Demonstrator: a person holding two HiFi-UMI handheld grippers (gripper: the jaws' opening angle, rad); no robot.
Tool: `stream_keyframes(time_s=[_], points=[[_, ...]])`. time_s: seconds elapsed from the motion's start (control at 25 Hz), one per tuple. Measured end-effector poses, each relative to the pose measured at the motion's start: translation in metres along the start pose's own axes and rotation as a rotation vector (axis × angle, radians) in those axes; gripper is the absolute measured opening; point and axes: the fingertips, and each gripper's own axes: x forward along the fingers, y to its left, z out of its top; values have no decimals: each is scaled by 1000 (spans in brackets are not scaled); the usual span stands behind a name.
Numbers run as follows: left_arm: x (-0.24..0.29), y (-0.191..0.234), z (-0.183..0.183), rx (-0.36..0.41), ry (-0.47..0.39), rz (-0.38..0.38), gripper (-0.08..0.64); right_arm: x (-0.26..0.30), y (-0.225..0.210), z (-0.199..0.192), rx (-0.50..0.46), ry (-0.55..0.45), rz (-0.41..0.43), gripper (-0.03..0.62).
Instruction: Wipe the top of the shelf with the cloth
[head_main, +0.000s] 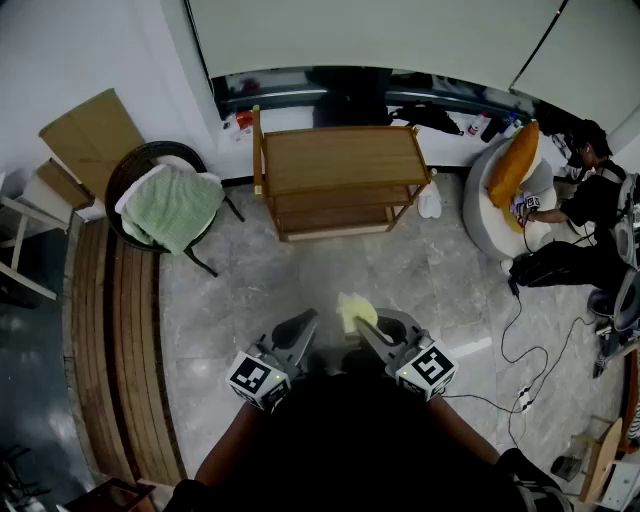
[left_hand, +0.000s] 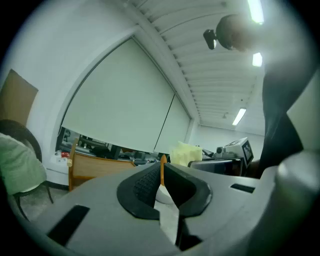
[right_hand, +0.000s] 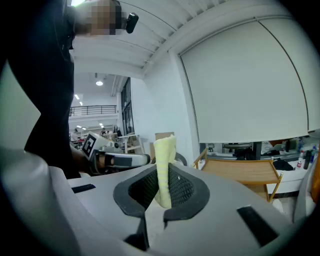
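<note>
Looking down from the head view, the person is standing on the tiled floor with both grippers held close to the body at 6 o'clock. The right gripper (head_main: 368, 325) is carrying the one yellow cloth (head_main: 355, 310), which is sticking up from it. The left gripper (head_main: 305, 320) is sitting just beside it, at its 9 o'clock. The single wooden shelf (head_main: 340, 158) is standing against the wall at 12 o'clock, well apart from both grippers, and its top is lying bare. One chair (head_main: 150, 165), draped with a green towel, is at 10 o'clock, and one seated person (head_main: 590, 195) is at 2 o'clock.

In the left gripper view, the fingers (left_hand: 145, 182) are pressing together with nothing between them. The shelf (left_hand: 97, 167) is showing far off at 9 o'clock of them and the cloth (left_hand: 186, 152) at 1 o'clock.

In the right gripper view, the fingers (right_hand: 185, 187) are pinching the cloth (right_hand: 164, 165), which is standing upright between them. The shelf (right_hand: 245, 172) is lying at 3 o'clock, far off.

Judging by this, the carrying step is under way and wiping is not yet begun. The next move is calling for walking up to the shelf, then lowering the cloth flat onto its top.
</note>
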Motion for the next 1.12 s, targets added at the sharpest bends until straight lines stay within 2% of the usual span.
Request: stream_keyframes(time_s=[0.12, 0.28, 0.48, 0.64, 0.84, 1.0, 1.12], points=[[-5, 12, -4, 12, 10, 62, 12, 11, -3, -3, -34, 18, -8, 41], [-7, 30, 1, -18, -31, 107, 12, 24, -15, 0, -63, 28, -34, 41], [-3, 48, 0, -44, -1, 166, 12, 40, -21, 1, -41, 22, -68, 41], [-3, 52, 4, -37, -8, 141, 11, 52, -22, 6, -44, 13, -76, 41], [5, 66, -5, -103, 6, 128, 11, 63, -28, 0, -15, 40, -76, 41], [27, 82, -1, -126, 2, 134, 11, 73, -57, 1, 4, 40, -89, 41], [45, 101, -2, -127, 30, 153, 11, 88, -80, -2, 16, 49, -91, 41]])
